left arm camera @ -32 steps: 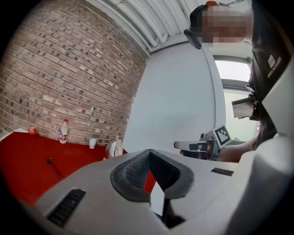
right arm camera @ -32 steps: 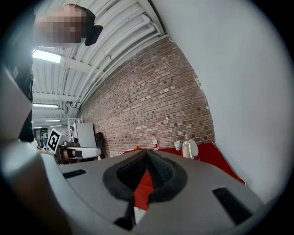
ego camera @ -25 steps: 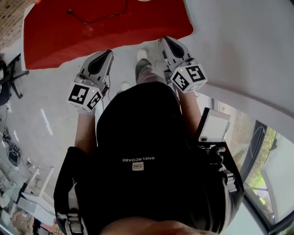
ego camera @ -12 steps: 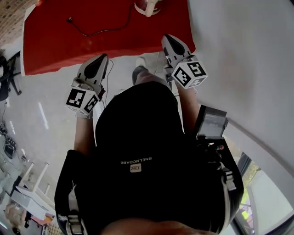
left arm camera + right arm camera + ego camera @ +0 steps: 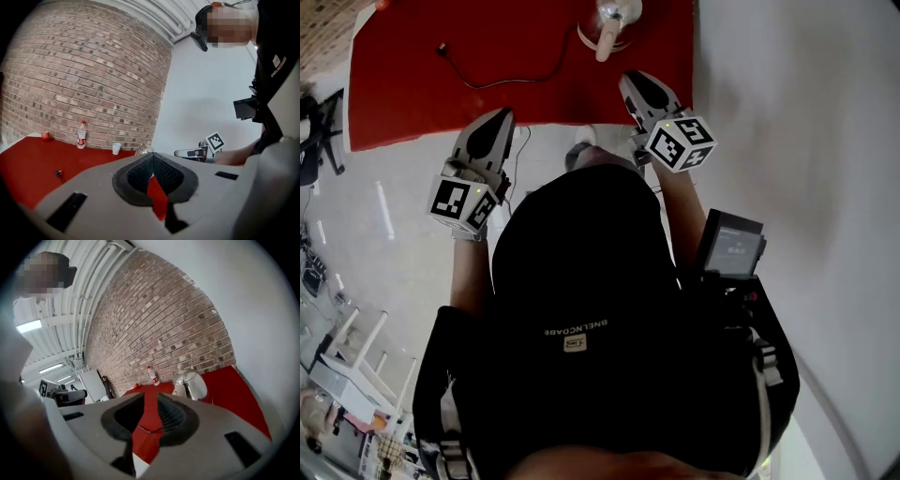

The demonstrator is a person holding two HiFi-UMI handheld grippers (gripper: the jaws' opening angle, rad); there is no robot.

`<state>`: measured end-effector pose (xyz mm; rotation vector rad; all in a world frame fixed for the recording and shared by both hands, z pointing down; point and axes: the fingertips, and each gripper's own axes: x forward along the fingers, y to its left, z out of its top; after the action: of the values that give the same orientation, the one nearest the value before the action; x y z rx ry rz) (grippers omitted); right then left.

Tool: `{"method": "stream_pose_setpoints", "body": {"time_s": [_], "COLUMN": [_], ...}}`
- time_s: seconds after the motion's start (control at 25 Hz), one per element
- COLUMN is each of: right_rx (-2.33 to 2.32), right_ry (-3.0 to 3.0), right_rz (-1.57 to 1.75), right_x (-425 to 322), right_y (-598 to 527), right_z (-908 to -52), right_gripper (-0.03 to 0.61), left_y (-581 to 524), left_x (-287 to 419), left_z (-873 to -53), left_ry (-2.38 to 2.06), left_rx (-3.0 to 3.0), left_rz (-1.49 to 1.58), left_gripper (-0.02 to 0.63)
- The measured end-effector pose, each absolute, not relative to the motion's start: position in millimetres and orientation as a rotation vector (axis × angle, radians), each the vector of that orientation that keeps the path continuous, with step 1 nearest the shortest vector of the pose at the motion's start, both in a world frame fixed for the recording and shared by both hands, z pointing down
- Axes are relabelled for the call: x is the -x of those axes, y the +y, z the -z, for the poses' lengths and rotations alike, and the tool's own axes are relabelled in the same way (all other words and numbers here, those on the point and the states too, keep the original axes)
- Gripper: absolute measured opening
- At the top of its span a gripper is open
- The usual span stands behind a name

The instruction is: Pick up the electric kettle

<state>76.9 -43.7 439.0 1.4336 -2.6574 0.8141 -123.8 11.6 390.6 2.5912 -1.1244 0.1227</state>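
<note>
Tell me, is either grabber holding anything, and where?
Nothing is held. The left gripper is shut and empty; the right gripper has just been opening, empty too.

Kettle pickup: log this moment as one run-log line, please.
phase: pre-grasp | kettle: on red table, untouched | right tool: just opening, nothing between jaws | left tool: shut, empty

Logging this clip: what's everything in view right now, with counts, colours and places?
table: 1, red, ahead of the person
kettle: 1, silver with white handle, table's far right
cable: 1, black, across the table
bottle: 1, clear with red label, table's back
cup: 1, white, right of bottle
fruit: 1, red, left of bottle
wall: 1, brick, behind table
device: 1, dark, at person's right side
left claw: 1, grey, shut, empty
right claw: 1, grey, jaws just opening, nothing between
</note>
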Motion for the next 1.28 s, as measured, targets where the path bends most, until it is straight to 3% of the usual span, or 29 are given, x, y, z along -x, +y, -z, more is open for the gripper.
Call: {"method": "stream_pose_setpoints", "body": {"time_s": [0.12, 0.64, 1.28], "right_rx": [-1.381, -1.196, -0.978], "right_ry": [-2.651, -2.610, -2.577], "right_rz": [-0.925, -1.217, -1.383], "right_x": [-78, -81, -31], "right_y": [-54, -98, -130], "right_z": [-455, -504, -541], "right_gripper": [0.127, 0.192, 0.243], "left_y": [6, -11, -29], "left_x": [118, 93, 136], "left_z": [-392, -383, -396], "left_ry": [-1.153, -1.270, -1.324], "left_rx": [-2.568, -2.485, -2.400], "left_rz": [-0.132, -0.189, -0.223], "left_gripper": [0.003, 0.003, 0.003]}}
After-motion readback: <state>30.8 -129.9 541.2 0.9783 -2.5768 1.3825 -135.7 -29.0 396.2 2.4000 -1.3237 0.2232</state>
